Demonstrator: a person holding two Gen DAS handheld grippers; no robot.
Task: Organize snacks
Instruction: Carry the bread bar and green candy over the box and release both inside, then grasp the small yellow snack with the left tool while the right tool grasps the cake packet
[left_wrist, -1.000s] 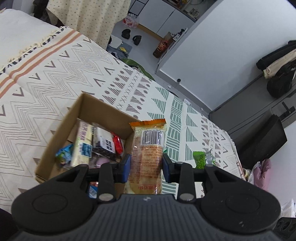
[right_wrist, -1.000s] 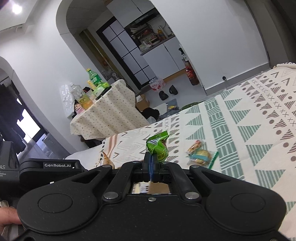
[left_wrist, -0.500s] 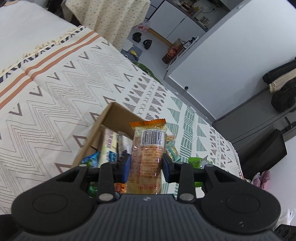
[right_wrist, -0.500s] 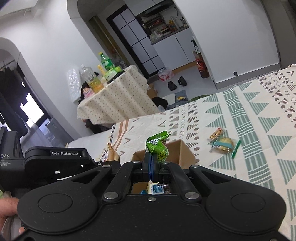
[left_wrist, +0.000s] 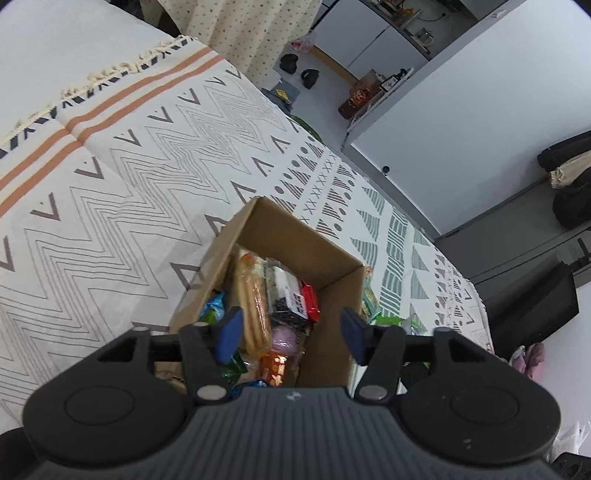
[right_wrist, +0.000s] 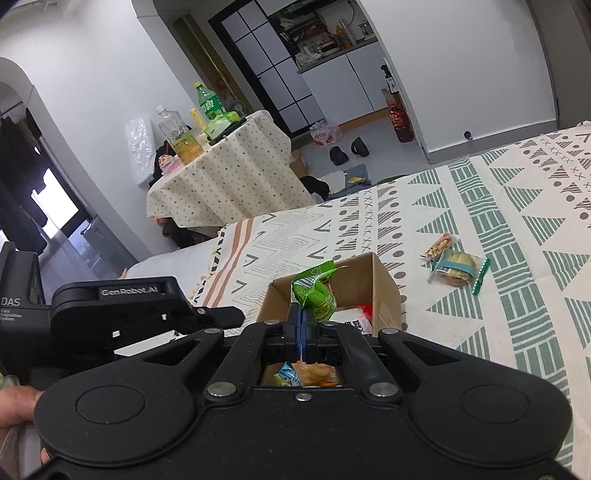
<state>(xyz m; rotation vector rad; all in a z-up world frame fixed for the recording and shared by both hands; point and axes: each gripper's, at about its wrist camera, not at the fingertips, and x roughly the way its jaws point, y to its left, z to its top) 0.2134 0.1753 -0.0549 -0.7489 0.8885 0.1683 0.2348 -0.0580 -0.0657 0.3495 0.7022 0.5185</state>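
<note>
So two grippers here, one per hand. The left gripper (left_wrist: 290, 330) is spread wide with nothing between its two blue pads (left_wrist: 229, 334), hovering straight over the one cardboard box (left_wrist: 291, 236) and looking down into it. The right gripper (right_wrist: 306, 320) is pinched tight on a crumpled green snack packet (right_wrist: 314, 291), which sticks up above the fingertips, also held over the box (right_wrist: 382, 280) from its near side. In the right wrist view you can see the body of the left gripper off to the left, and a bit of a hand (right_wrist: 16, 410) at the bottom left edge.

The box sits on a patterned bedspread (left_wrist: 110, 206) and it's pretty full. I can make out a long packet of pale biscuits (left_wrist: 251, 299) along the left wall, a black-and-white packet (left_wrist: 286, 295) next to it, a red one (left_wrist: 309, 301) touching that, something round and purple (left_wrist: 284, 338) below, an orange wrapper (left_wrist: 275, 363) near the bottom, and blue (left_wrist: 214, 301) and green bits at the left. Exact count inside, can't tell, they overlap too much.

Outside the box, right wrist view shows three loose snacks on the bedspread (right_wrist: 517, 258) well off to the right: a small orange stick packet (right_wrist: 439, 245), a teal-banded biscuit pack (right_wrist: 454, 267) touching it, and a thin green stick (right_wrist: 481, 275) just beside that.
</note>
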